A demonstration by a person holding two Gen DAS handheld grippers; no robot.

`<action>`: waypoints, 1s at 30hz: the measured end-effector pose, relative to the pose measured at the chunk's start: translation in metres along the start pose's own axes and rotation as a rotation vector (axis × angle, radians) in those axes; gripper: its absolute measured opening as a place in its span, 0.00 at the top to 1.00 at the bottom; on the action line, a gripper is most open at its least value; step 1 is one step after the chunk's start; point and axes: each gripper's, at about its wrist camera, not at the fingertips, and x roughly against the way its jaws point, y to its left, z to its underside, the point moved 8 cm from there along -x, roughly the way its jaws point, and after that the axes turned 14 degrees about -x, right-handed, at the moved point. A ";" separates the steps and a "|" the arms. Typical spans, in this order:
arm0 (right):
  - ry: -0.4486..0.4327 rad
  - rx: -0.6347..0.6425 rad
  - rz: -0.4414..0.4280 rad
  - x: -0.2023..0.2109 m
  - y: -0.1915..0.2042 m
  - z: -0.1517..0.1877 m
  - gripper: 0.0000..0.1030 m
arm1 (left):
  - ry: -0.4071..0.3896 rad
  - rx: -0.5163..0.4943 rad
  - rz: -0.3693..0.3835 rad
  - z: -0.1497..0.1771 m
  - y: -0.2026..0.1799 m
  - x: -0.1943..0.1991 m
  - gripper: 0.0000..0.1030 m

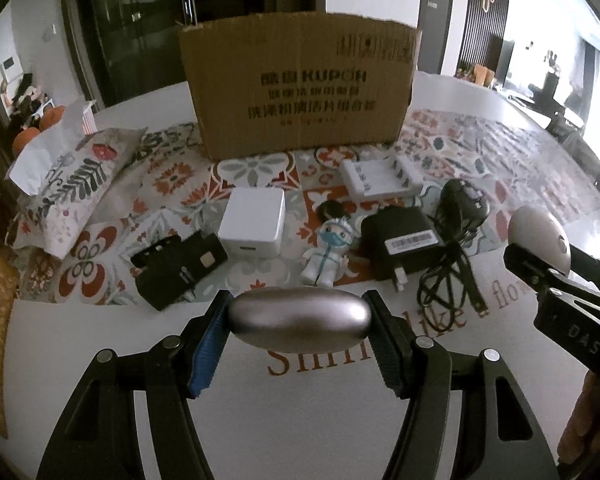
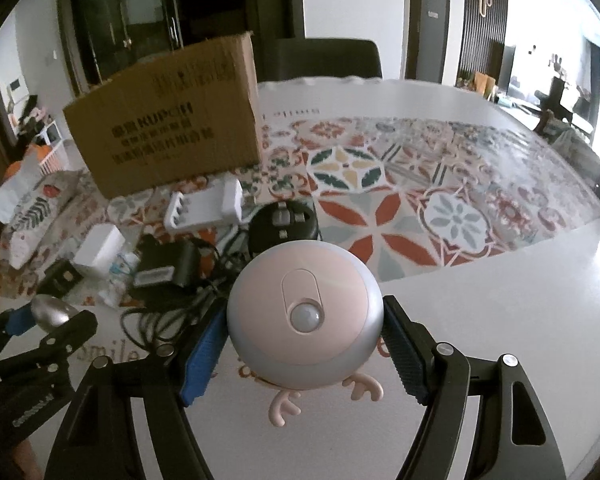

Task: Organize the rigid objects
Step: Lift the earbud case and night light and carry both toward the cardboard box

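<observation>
My left gripper (image 1: 298, 322) is shut on a smooth silver oval object (image 1: 300, 318), held just above the white table. My right gripper (image 2: 304, 340) is shut on a round pink and silver sensor light with small antlers (image 2: 304, 316). In the left wrist view the sensor light (image 1: 538, 236) shows at the right, in the right gripper (image 1: 540, 256). The right wrist view catches the silver oval object (image 2: 50, 314) at the lower left, in the left gripper (image 2: 56, 322). An open cardboard box (image 1: 300, 88) stands behind the loose items; the cardboard box (image 2: 168, 124) sits far left in the right wrist view.
On the patterned mat (image 1: 260, 168) lie a white cube charger (image 1: 252, 220), a black clip part (image 1: 180, 268), a small masked figurine (image 1: 328, 248), a black adapter with cable (image 1: 404, 240), a white battery charger (image 1: 380, 178) and a black round piece (image 2: 282, 220). A floral pouch (image 1: 72, 188) rests left.
</observation>
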 end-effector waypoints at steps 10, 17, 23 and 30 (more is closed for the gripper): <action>-0.064 0.031 -0.064 0.027 0.022 -0.016 0.27 | -0.072 -0.008 -0.047 -0.021 0.015 0.022 0.37; -0.117 0.050 -0.097 0.040 0.037 -0.034 0.27 | -0.135 -0.001 -0.070 -0.041 0.030 0.040 0.37; -0.161 0.087 -0.131 0.049 0.059 -0.056 0.27 | -0.155 0.037 -0.031 -0.058 0.044 0.043 0.37; -0.180 0.093 -0.178 0.047 0.081 -0.083 0.27 | -0.188 0.032 -0.026 -0.089 0.059 0.043 0.37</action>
